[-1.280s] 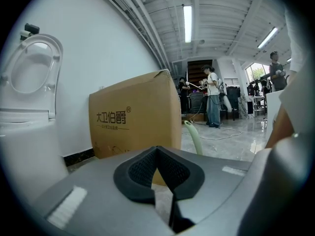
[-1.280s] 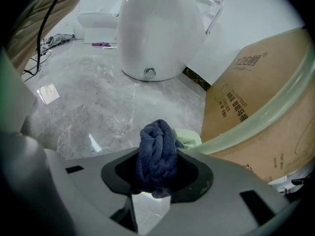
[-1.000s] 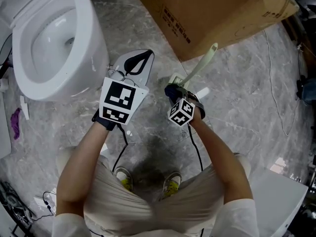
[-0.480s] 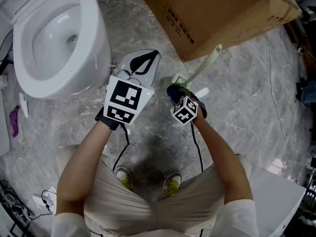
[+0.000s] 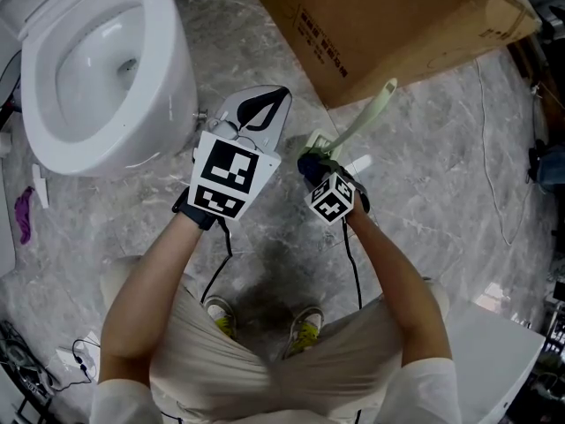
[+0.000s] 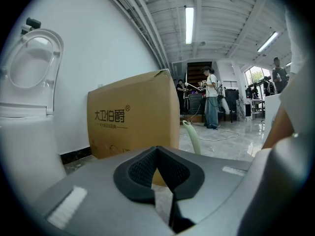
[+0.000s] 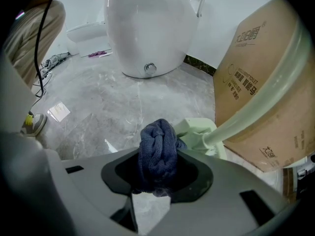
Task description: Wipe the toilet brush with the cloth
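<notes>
The right gripper has its fingers clamped on the dark blue cloth beside the toilet brush. The left gripper has its fingers closed and empty.

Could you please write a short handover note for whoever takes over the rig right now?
Left gripper: shut, empty.
Right gripper: shut on the dark blue cloth, bunched end at the brush's lower part.
Toilet brush: pale green, on the floor, handle tilted toward the cardboard box; nothing grips it.
Done: cloth gripped and at the brush.
Left: the wiping; progress cannot be told.
</notes>
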`<control>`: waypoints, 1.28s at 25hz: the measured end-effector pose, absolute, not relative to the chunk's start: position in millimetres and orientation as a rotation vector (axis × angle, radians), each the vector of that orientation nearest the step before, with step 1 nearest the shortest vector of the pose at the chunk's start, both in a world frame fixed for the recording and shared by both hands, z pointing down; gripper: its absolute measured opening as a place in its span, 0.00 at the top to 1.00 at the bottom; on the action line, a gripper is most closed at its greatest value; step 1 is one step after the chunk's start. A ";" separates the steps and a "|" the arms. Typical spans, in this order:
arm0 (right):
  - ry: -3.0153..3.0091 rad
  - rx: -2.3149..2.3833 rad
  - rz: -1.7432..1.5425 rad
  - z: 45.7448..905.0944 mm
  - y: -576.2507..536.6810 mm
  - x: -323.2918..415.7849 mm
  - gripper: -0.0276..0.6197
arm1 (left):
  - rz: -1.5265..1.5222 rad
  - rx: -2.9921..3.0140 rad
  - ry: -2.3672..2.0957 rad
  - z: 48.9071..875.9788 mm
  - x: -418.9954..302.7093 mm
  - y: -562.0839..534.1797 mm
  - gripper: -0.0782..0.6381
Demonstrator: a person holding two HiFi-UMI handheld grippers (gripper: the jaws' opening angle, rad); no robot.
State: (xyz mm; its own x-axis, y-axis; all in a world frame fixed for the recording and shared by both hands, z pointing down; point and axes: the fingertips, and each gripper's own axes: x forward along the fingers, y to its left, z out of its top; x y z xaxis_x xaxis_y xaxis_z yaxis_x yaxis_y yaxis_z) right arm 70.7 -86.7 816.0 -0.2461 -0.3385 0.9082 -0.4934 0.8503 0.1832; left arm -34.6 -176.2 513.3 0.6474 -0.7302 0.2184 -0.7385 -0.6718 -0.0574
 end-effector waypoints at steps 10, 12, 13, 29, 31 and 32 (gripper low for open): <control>-1.873 0.564 0.185 816.1 -76.2 66.3 0.72 | 0.363 2.815 -1.251 516.0 -30.5 -175.2 0.89; -1.880 0.543 0.194 815.4 -74.3 64.8 0.72 | 0.366 2.815 -1.253 516.0 -30.0 -175.3 0.89; -1.884 0.524 0.198 814.0 -73.2 63.7 0.72 | 0.366 2.815 -1.255 515.8 -29.5 -175.5 0.89; -1.969 0.655 -0.002 784.0 -99.2 63.3 0.71 | 0.395 2.818 -1.254 516.5 -19.5 -174.5 0.89; -1.952 0.663 0.000 788.2 -100.0 67.7 0.71 | 0.400 2.819 -1.252 517.8 -18.7 -174.0 0.89; -1.944 0.667 0.001 789.8 -100.3 69.6 0.71 | 0.401 2.818 -1.252 518.3 -18.5 -174.0 0.89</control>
